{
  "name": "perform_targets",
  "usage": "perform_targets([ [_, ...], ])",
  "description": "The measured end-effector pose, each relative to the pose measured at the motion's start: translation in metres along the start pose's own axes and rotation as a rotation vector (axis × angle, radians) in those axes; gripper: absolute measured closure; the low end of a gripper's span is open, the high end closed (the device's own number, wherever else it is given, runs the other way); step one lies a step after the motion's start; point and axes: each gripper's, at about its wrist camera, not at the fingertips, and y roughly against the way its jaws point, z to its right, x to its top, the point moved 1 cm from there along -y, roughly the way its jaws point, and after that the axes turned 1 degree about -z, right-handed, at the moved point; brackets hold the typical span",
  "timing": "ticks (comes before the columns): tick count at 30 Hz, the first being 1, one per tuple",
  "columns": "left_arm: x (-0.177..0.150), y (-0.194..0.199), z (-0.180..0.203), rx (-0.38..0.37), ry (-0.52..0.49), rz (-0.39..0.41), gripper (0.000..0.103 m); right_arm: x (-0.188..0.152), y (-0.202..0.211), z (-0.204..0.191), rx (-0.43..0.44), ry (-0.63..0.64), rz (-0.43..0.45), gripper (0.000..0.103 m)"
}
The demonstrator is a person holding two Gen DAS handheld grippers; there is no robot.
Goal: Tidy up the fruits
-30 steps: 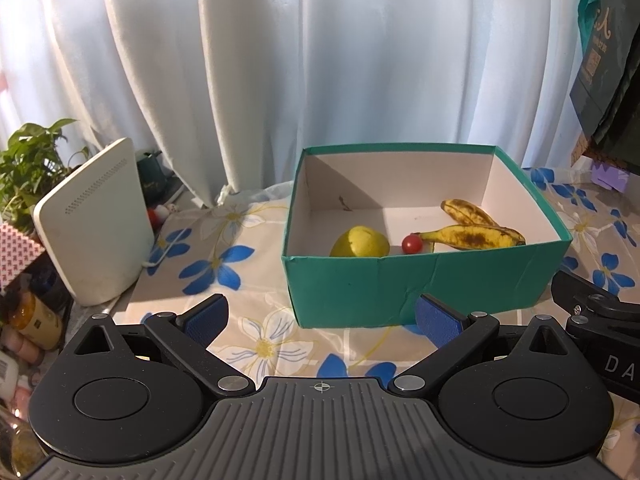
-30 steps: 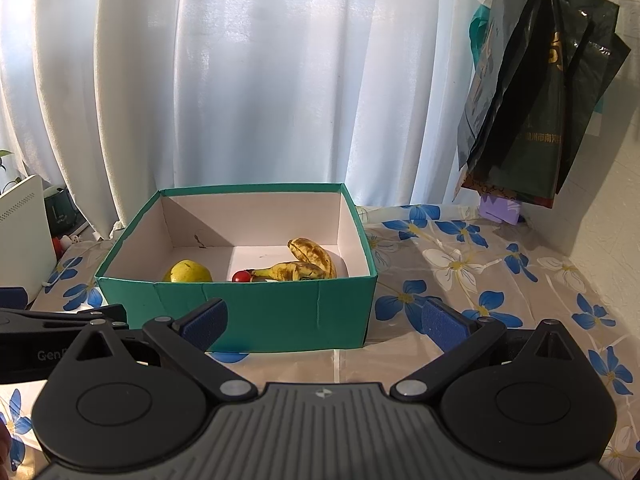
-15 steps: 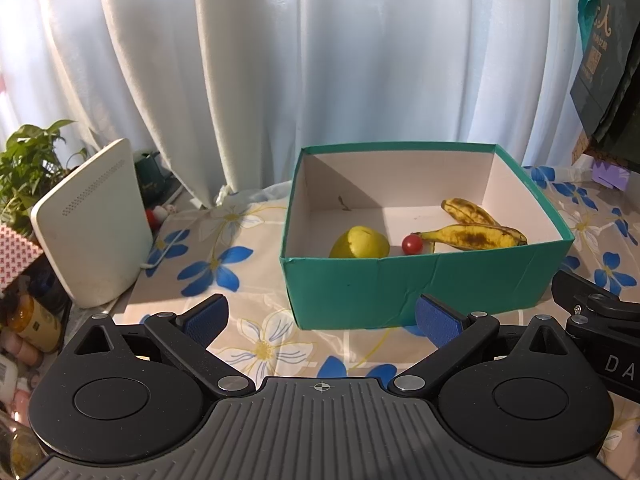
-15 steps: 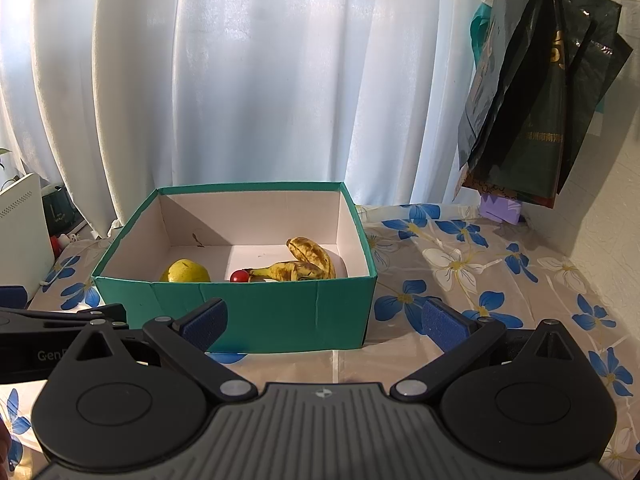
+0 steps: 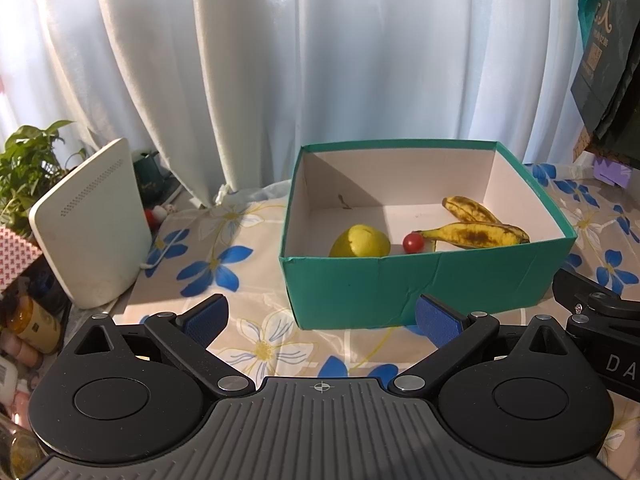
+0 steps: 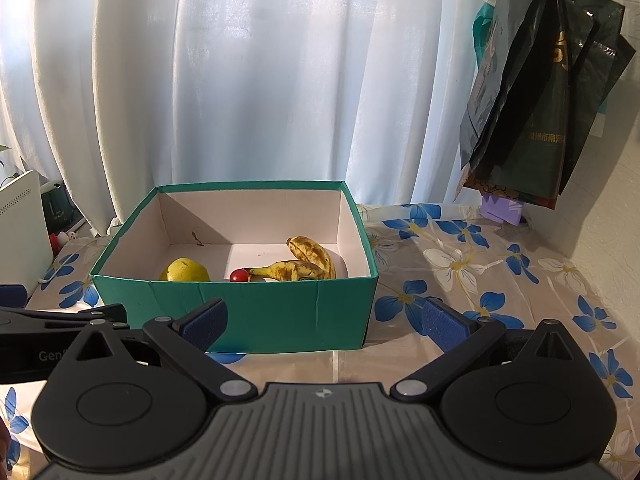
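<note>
Both claws are spread wide and grasp nothing. The left claw [image 5: 322, 316] hangs low over the worktop [image 5: 256, 304] just in front of the green box's [image 5: 420, 284] near wall, toward its left corner. The right claw [image 6: 324, 324] sits in front of the same wall, toward its right corner. Judging by that stance, the pair is held back from the box because nothing needs carrying. All the fruit lies inside the box, close behind the near wall: the yellow pear [image 5: 360, 241] at the left, the cherry tomato [image 5: 413, 242] beside it, then two spotted bananas [image 5: 476, 234] toward the right wall. The sorting looks complete. No fruit shows on the flowered cloth [image 6: 460, 264] around the box.
</note>
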Motion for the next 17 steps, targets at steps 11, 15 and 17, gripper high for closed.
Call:
perform_targets([
  [11,-0.0006,0.0008,0.0005,0.01,-0.015,0.01,0.001,-0.0008,-0.0004,-0.0003,-0.001,0.001,-0.003,0.0],
  [15,-0.0004,0.0013,0.0006,0.017,-0.023,0.023,0.001,-0.0017,-0.0007,-0.0003,0.0,0.002,-0.003,0.0],
  [17,-0.0003,0.001,0.0011,0.016,-0.025,0.02,0.001,-0.0021,-0.0006,0.0002,0.001,0.001,-0.003,0.0],
])
